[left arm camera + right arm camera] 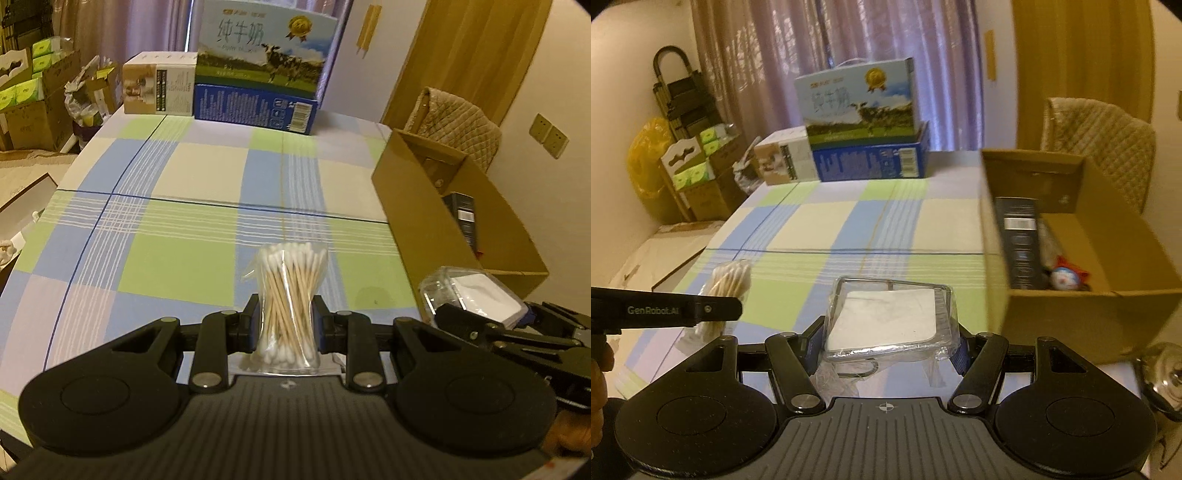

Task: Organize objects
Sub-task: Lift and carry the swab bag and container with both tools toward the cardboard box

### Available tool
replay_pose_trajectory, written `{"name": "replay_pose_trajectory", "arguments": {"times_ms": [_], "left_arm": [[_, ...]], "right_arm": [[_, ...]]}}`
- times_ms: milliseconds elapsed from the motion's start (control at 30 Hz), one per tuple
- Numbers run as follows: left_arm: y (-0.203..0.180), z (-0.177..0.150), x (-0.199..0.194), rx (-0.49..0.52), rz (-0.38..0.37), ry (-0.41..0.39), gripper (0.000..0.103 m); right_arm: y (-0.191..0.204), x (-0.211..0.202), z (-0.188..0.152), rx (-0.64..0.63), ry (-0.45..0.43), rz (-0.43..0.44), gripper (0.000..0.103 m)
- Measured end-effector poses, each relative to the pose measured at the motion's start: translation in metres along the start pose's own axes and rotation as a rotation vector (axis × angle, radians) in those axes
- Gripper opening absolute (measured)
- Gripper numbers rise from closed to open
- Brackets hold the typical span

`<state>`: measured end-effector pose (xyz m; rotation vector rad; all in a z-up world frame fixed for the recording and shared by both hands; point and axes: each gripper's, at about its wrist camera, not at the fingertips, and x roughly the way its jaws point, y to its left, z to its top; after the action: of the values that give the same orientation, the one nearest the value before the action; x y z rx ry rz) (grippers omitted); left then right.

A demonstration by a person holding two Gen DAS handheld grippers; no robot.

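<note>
Cotton swabs (286, 306), bundled in a clear plastic bag, sit pinched at the waist between the blue pads of the left gripper (285, 325), the bag's white-tipped ends flaring out above and below the grip over a checked tablecloth (177, 266) of green, blue and cream squares. Just to that gripper's right, the right gripper (888, 345) is clamped on a clear plastic case (890, 319) with a white insert, its fingers pressing the case's two sides and crinkled plastic wrap trailing underneath. Ahead and to the right of both grippers stands an open cardboard box (1071, 317) on the table; inside it, a tall dark package (1019, 243) leans against the near-left wall and a small red, white and blue toy (1065, 277) lies on the floor of the box. Far ahead, at the table's back edge, a milk carton case (266, 55) printed with a cow rests on a blue box (255, 109), with a smaller beige box (159, 88) touching its left side. Beyond the cardboard box, a chair (1100, 136) wears a quilted cover. A shiny metal lid (1167, 376) shows at the right gripper's far right.
</note>
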<state>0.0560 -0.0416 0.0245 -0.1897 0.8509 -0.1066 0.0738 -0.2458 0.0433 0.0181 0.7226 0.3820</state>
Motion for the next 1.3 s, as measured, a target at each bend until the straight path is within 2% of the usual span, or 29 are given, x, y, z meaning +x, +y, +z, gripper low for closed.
{"name": "replay_pose_trajectory", "arguments": {"times_ms": [267,500,967,1300], "left_arm": [[-0.032,-0.007,-0.015,0.044,-0.031,-0.012,0.023],[-0.061,-0.011,-0.016,0.070,-0.070,-0.010,0.023],[-0.111,-0.013,-0.006,0.146,-0.126,0.012,0.023],[-0.144,-0.002,0.006,0.189,-0.174,0.021,0.023]], "right_arm": [[-0.025,-0.042,-0.009,0.030,-0.037,-0.049,0.062],[-0.047,-0.062,-0.015,0.062,-0.052,-0.083,0.062],[-0.088,-0.081,-0.014,0.128,-0.082,-0.135,0.062],[-0.119,-0.086,-0.004,0.142,-0.087,-0.182,0.062]]}}
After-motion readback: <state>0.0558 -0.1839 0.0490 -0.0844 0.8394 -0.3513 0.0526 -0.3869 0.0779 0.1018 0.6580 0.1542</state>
